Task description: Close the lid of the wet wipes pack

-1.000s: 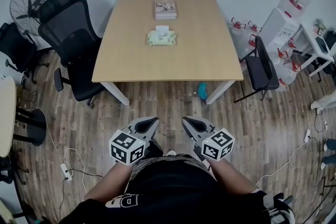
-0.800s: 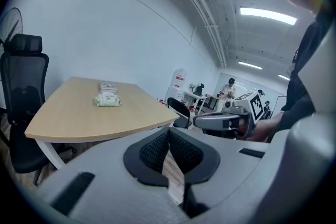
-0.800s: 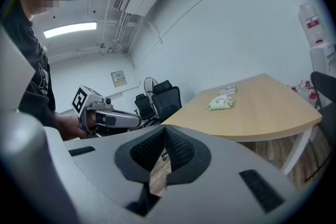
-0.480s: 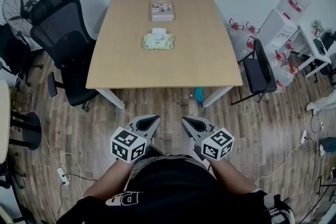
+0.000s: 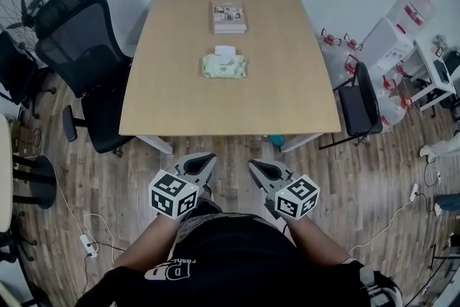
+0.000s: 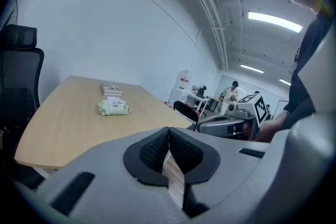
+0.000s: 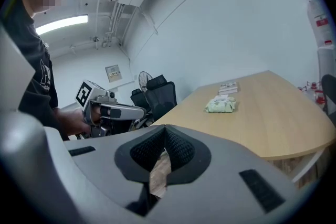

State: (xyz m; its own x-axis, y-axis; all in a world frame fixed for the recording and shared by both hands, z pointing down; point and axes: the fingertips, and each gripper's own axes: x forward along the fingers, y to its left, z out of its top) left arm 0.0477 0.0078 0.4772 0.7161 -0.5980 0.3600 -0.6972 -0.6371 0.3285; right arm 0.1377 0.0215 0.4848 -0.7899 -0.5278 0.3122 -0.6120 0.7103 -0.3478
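The left gripper (image 5: 208, 157) and right gripper (image 5: 254, 165) are closed and empty, well short of the table (image 5: 287, 90). The wet wipes pack (image 5: 224, 67) lies mid-table and looks soft and light. Its white lid (image 5: 225, 50), seemingly flipped open, is probably best pressed down rather than pinched.

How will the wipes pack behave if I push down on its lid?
Probably soft: the wipes pack looks pillowy, so it should give under pressure. It lies flat and low, so it is unlikely to tip. On the smooth table it may slide if pushed sideways.
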